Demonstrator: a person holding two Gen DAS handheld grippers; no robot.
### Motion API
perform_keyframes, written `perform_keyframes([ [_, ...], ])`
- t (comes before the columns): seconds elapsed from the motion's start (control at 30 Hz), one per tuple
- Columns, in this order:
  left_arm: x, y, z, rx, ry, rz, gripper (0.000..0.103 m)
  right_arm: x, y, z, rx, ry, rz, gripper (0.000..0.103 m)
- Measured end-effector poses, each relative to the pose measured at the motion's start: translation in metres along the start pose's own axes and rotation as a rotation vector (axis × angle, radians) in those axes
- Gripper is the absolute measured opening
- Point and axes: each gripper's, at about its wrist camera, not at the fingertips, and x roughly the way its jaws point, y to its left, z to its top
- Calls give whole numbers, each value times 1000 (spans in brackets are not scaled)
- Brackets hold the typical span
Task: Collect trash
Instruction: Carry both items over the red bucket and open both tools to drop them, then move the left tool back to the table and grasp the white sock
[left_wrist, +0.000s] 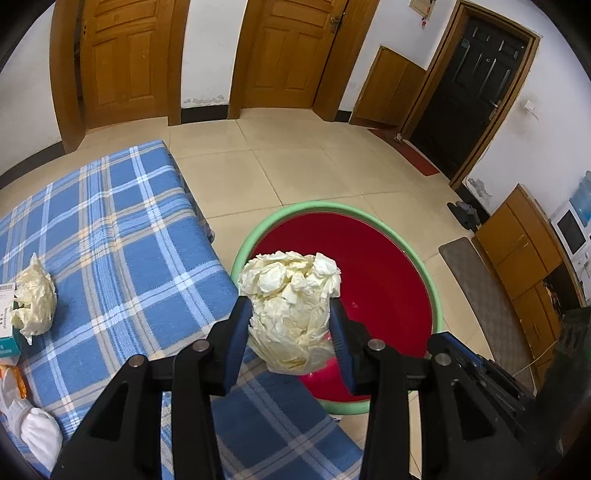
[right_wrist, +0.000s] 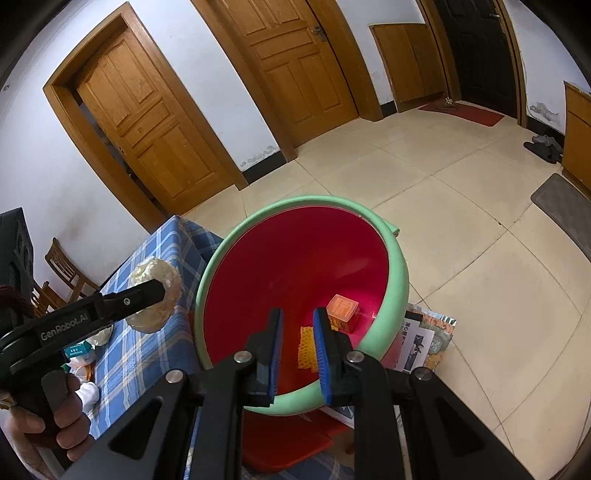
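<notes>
Pinching a crumpled cream paper wad between blue-padded jaws, left gripper stamped "GenRobot.AI" holds it over the green-rimmed red basin edge. Right gripper: jaws narrowly parted, empty, above basin holding orange box.

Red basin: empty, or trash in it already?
Not empty. The right wrist view shows an orange box and a yellow mesh piece lying in the red basin.

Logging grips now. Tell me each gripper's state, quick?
Left gripper: shut on the paper wad.
Right gripper: open, narrow gap, nothing held, over the basin.
</notes>
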Motion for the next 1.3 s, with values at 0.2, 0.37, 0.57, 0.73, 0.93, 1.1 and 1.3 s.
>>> perform_keyframes([
  [0.2,-1,-2,1,-2,-6,5,49,-3,0,-1,5,-10,8,27],
  [0.37,-2,-4,7,3,-19,4,54,-5,-1,-2,4,-13,9,29],
  [0.57,-13,4,5,-18,-32,14,54,-12,3,-3,3,-23,14,38],
  [0.73,-32,15,-3,-32,-59,34,54,-20,11,-3,-4,-31,26,44],
  [0.93,-59,38,-18,-85,-76,71,54,-30,28,-4,-29,-39,50,49],
  [1.1,-78,63,-32,-141,-85,113,54,-35,42,-6,-49,-41,63,52],
  [1.3,-99,95,-52,-200,-95,169,54,-40,57,-11,-76,-39,78,53],
])
